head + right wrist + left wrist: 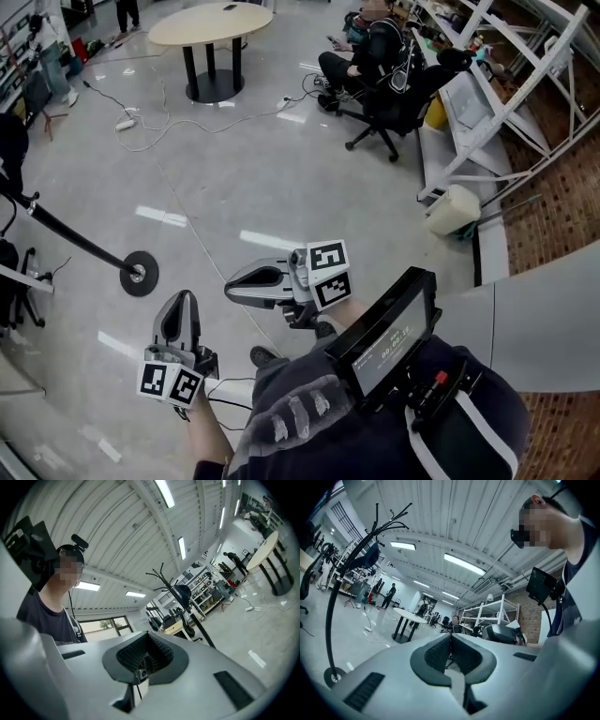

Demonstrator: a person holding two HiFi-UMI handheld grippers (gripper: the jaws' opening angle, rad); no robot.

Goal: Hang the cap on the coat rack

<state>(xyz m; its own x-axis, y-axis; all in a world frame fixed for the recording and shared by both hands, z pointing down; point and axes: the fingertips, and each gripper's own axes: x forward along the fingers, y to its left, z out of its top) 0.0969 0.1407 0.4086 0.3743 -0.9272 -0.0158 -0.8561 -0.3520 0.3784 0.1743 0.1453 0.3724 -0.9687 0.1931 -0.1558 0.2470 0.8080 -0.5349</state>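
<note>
The black coat rack (333, 606) stands on a round base (139, 274), and its pole leans up to the left edge of the head view. A dark cap (370, 557) hangs on one of its upper hooks, also seen in the right gripper view as the cap (183, 592) on the rack (197, 620). My left gripper (183, 300) is low, to the right of the base, with its jaws shut and nothing between them (451, 637). My right gripper (232, 286) points left toward the base, also shut and holding nothing (147, 637).
An oval table (211, 23) stands at the back, with cables (141, 122) trailing over the floor near it. A person sits in an office chair (384, 103) at the back right. White metal frames (506, 103) and a white canister (452, 208) line the right side.
</note>
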